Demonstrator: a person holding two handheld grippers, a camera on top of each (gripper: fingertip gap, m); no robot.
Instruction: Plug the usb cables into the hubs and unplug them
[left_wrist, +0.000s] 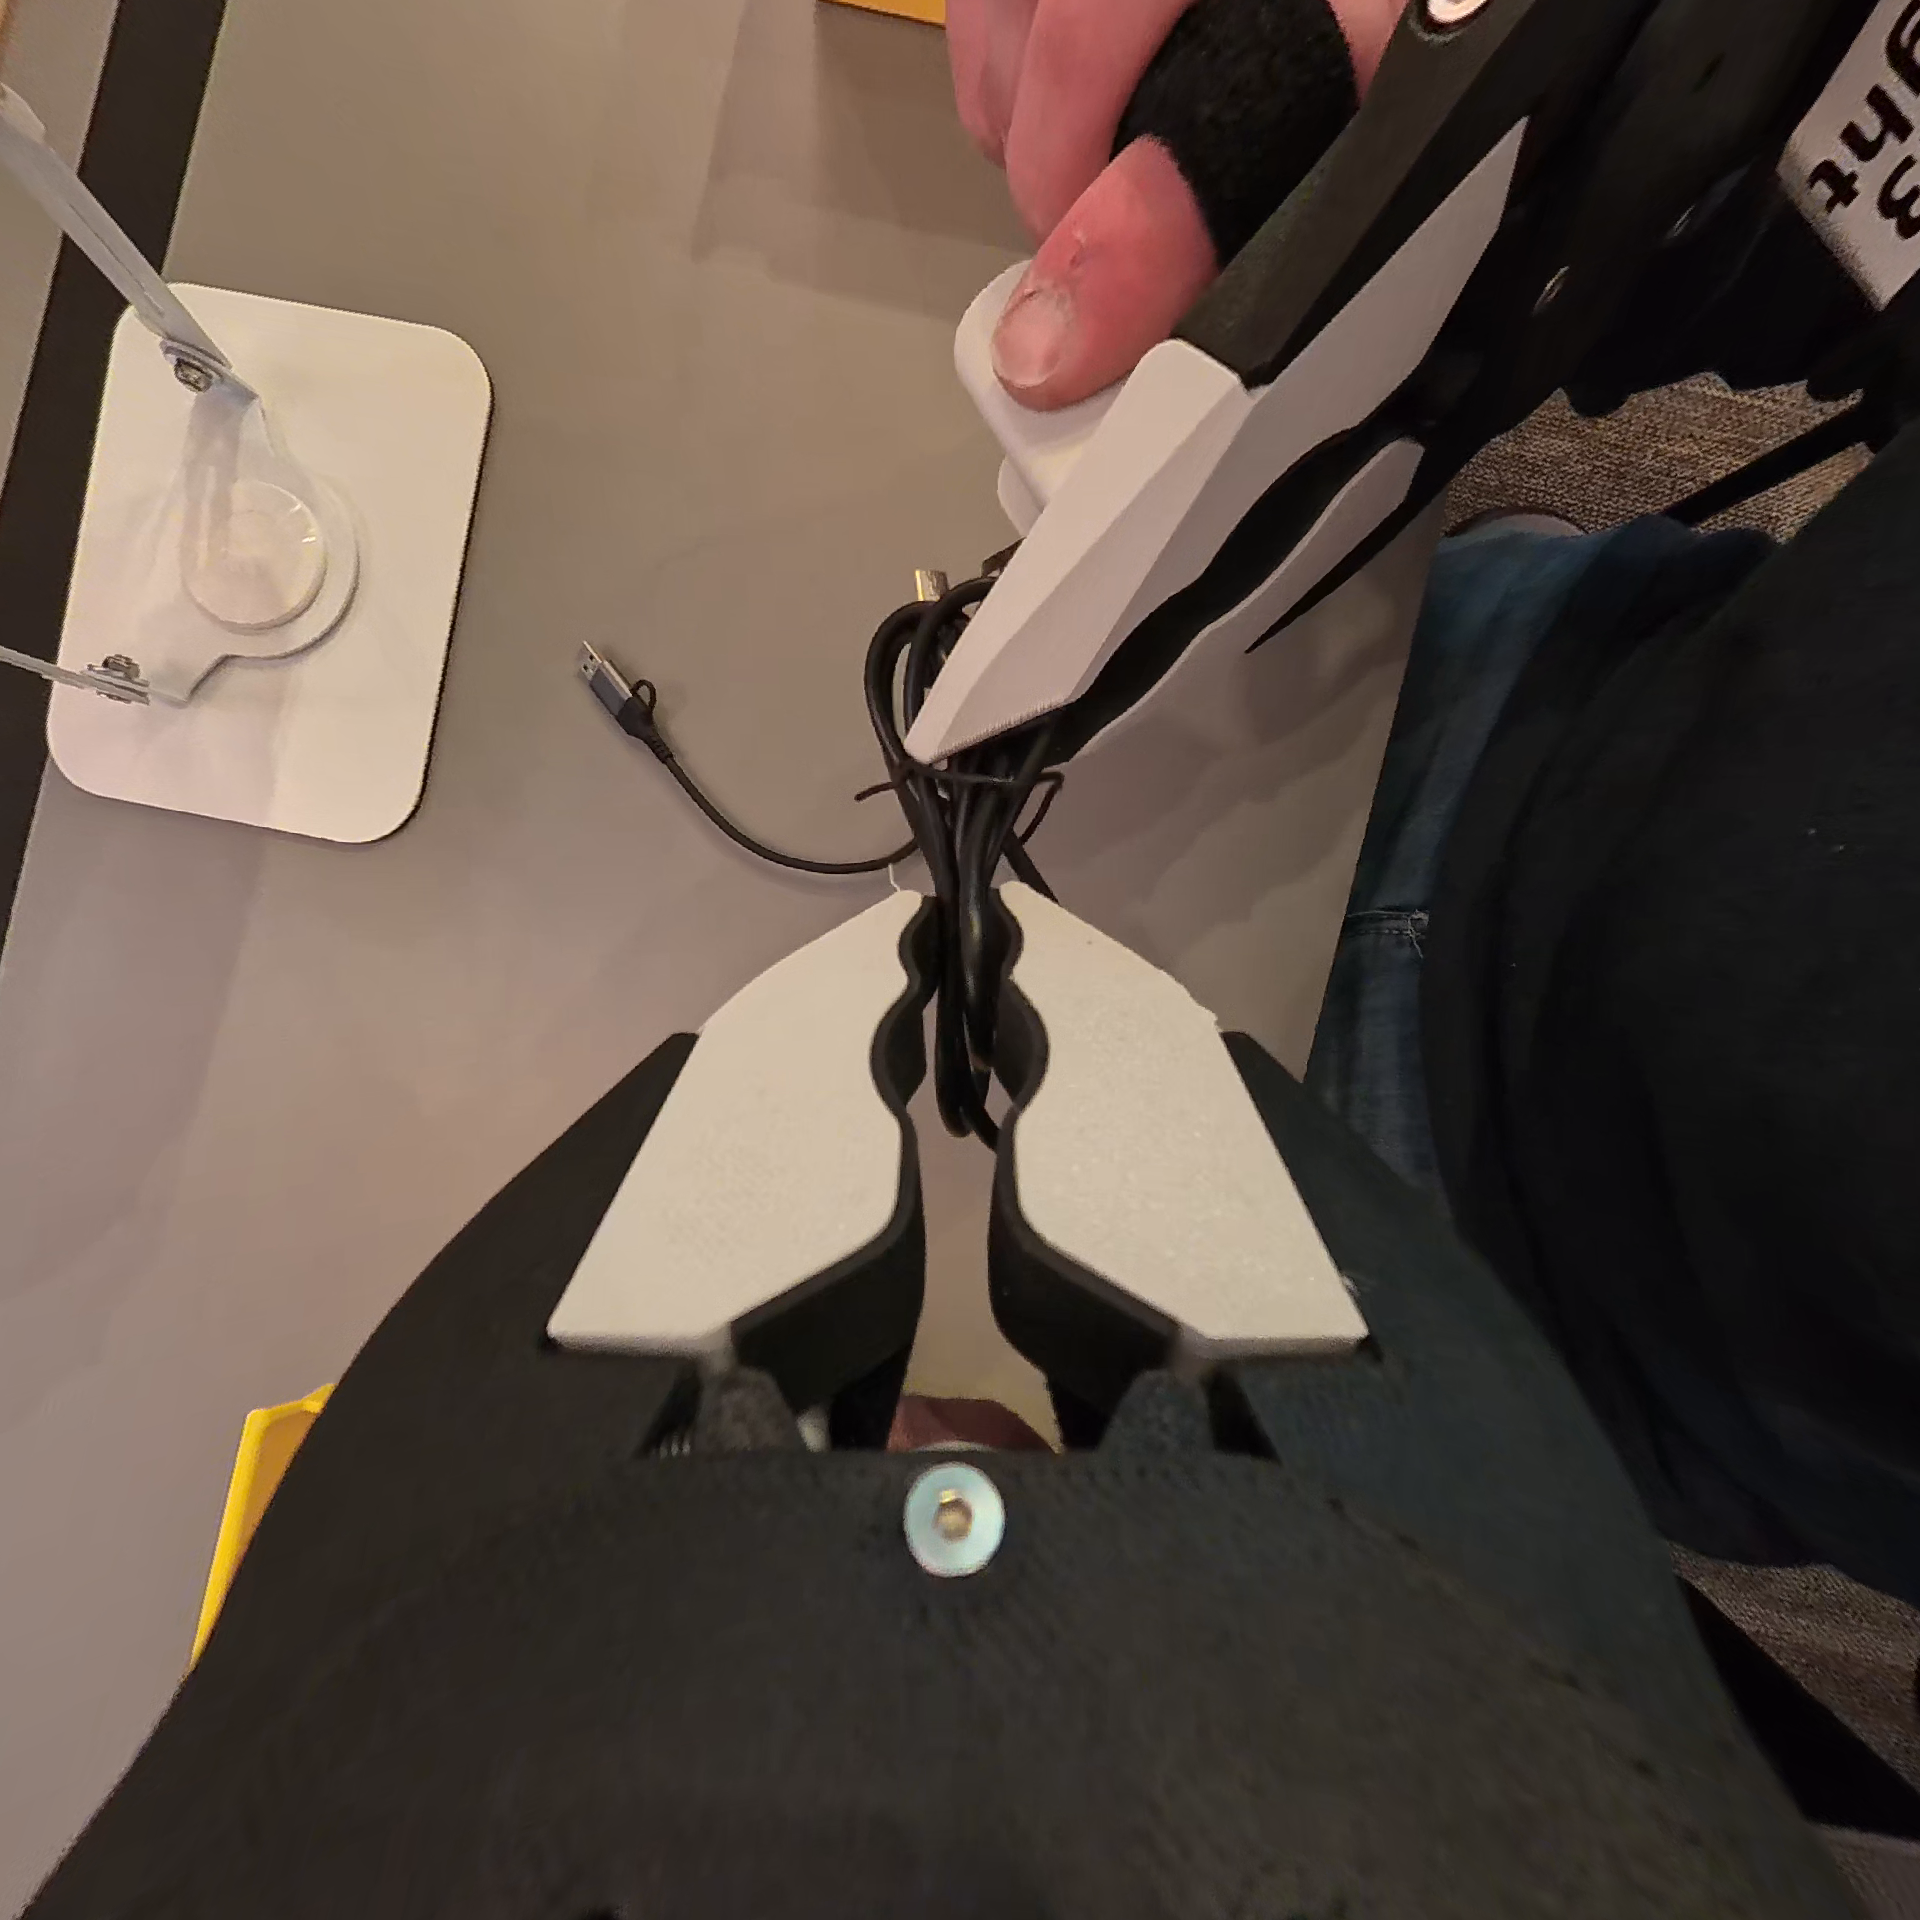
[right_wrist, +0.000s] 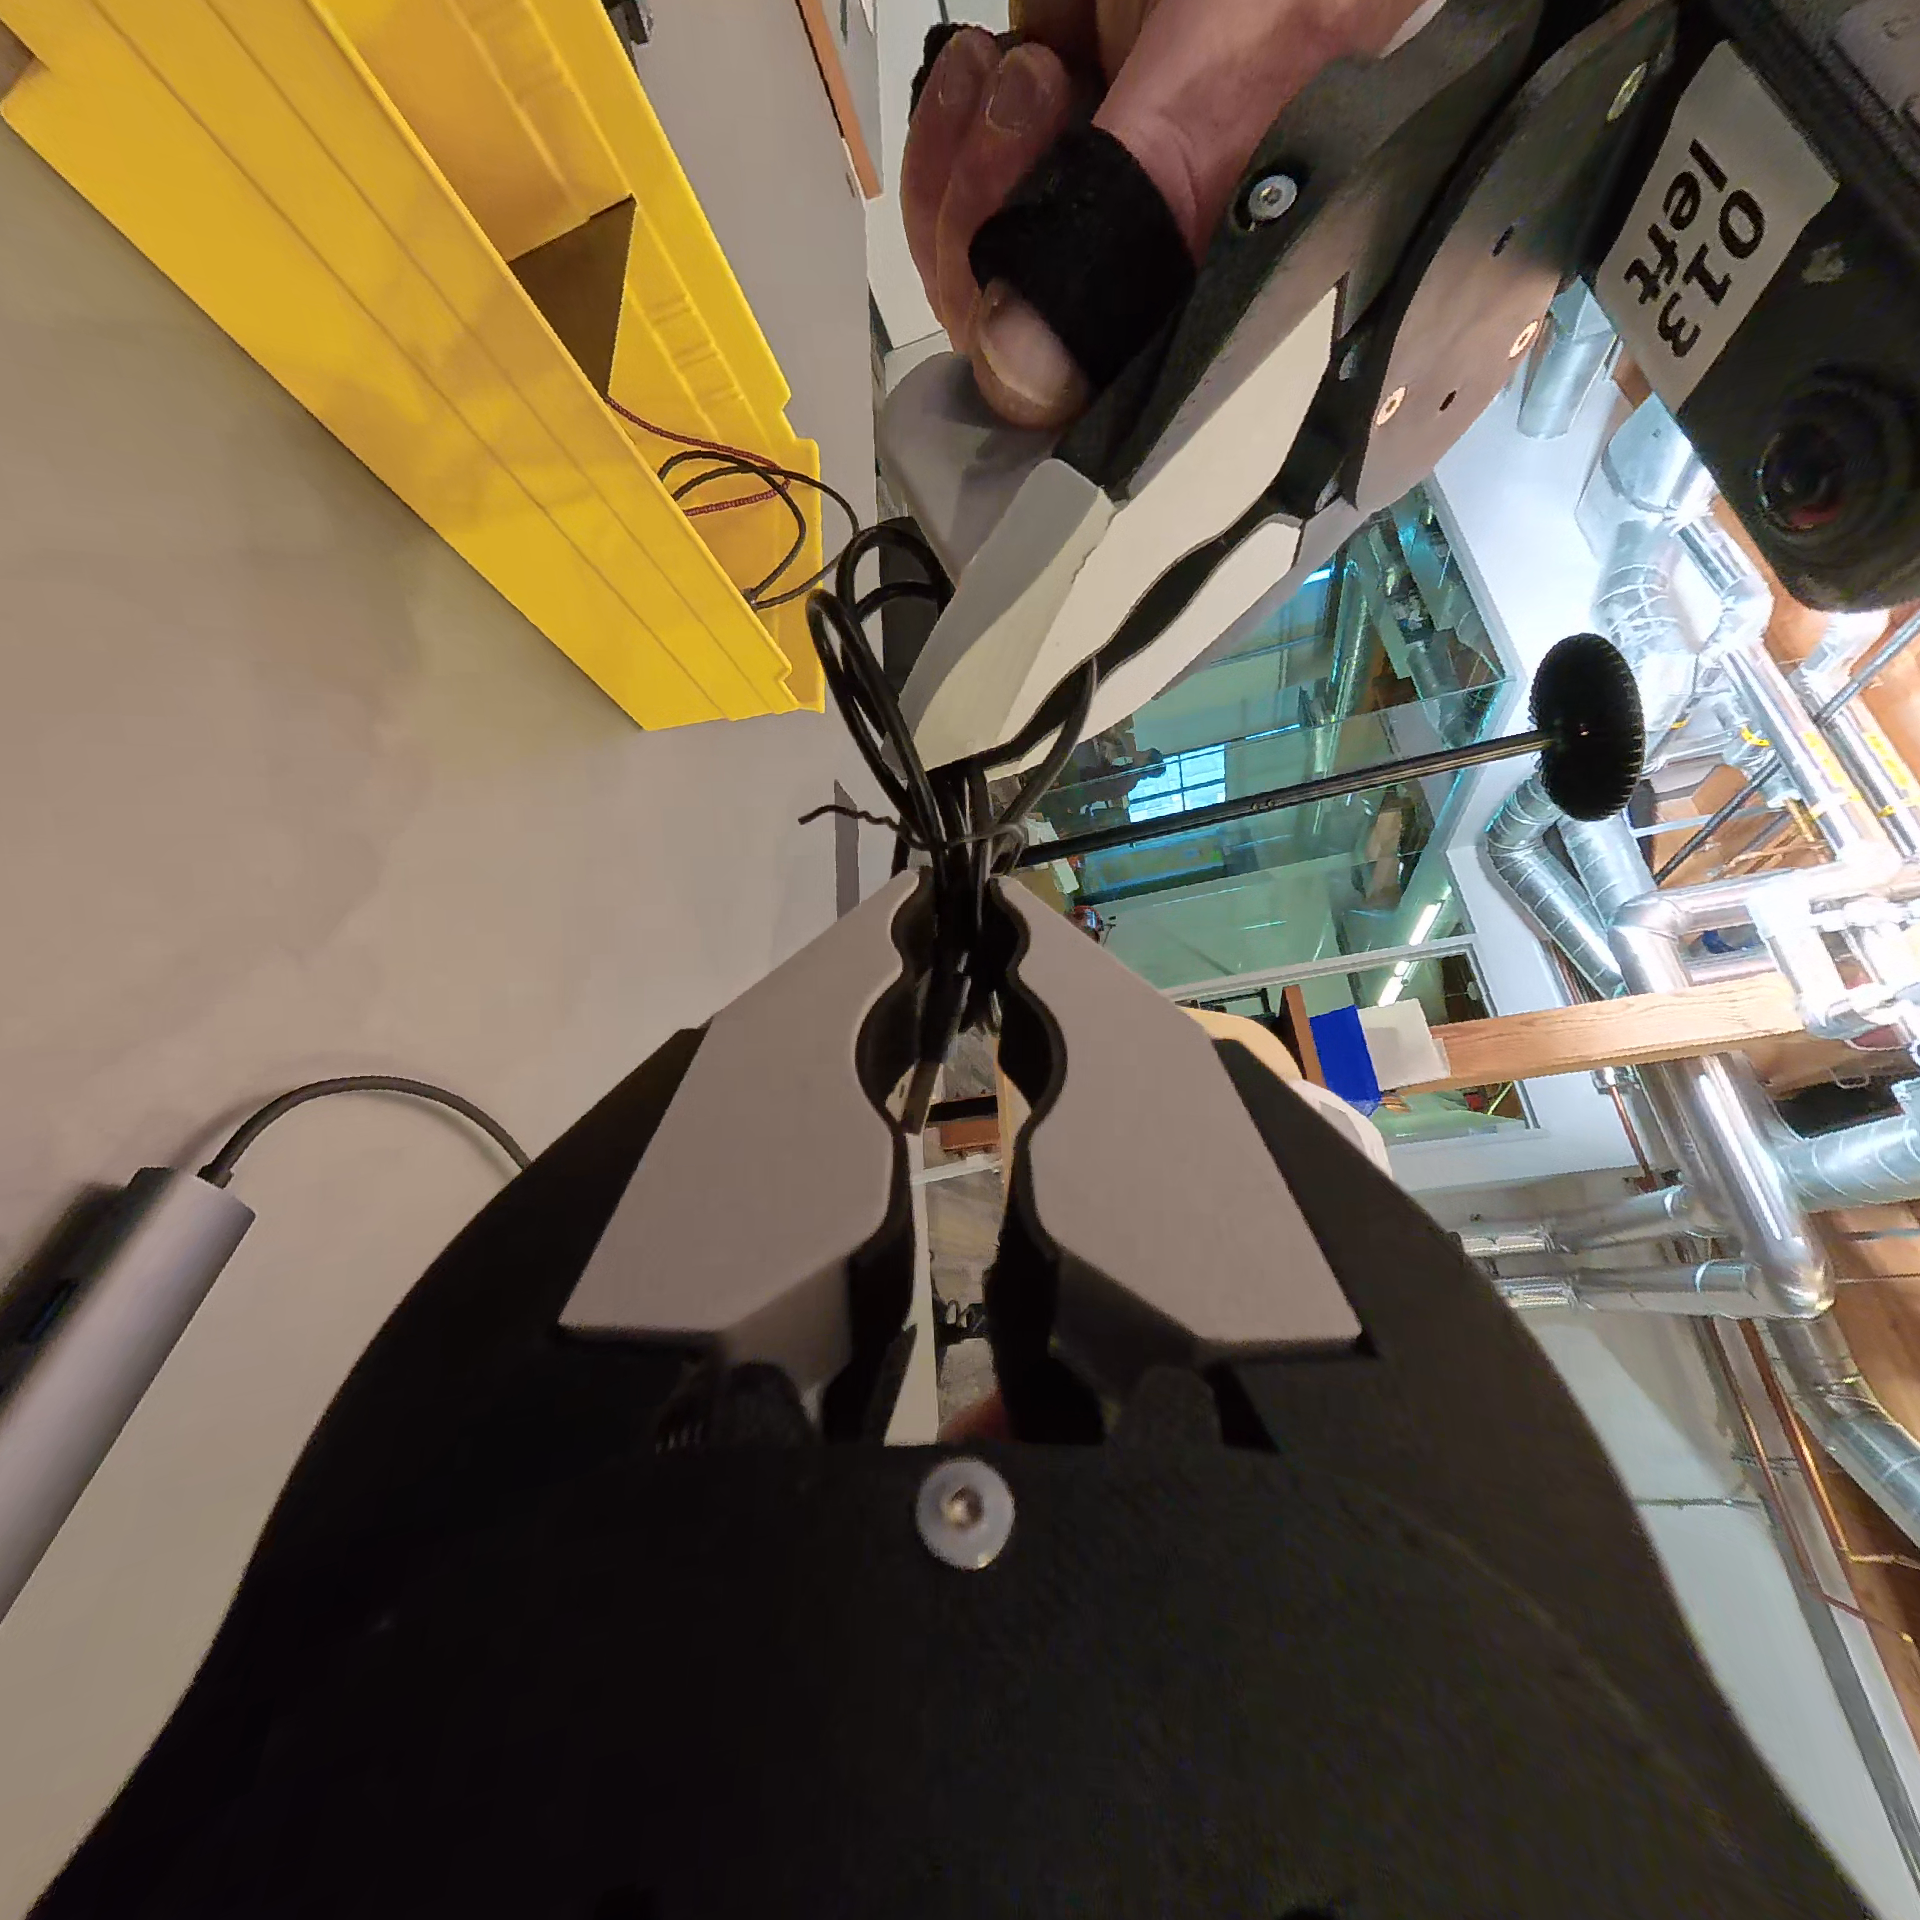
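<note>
A coiled black USB cable bundle (left_wrist: 961, 831), tied with a twist tie, hangs in the air between both grippers. My left gripper (left_wrist: 961, 904) is shut on one end of the bundle. My right gripper (right_wrist: 956, 883) is shut on the other end (right_wrist: 951, 831), with a plug (right_wrist: 920, 1101) lying between its fingers. In the left wrist view the right gripper (left_wrist: 997, 717) comes in from the upper right; in the right wrist view the left gripper (right_wrist: 971, 727) comes in from above. A grey USB hub (right_wrist: 114, 1288) with its lead lies on the table at the left. A braided cable with a USB plug (left_wrist: 613, 691) lies on the table.
A yellow bin (right_wrist: 436, 312) with thin wires stands on the grey table (left_wrist: 644, 364); its corner (left_wrist: 249, 1507) also shows in the left wrist view. A white lamp base (left_wrist: 270, 582) with metal arms stands at the table's left. A person's legs (left_wrist: 1662, 935) are at the right. Only a small space, under 4 cm, lies between the two pairs of fingers. From either gripper's tips it is about 20 cm to the grey USB hub (right_wrist: 114, 1288).
</note>
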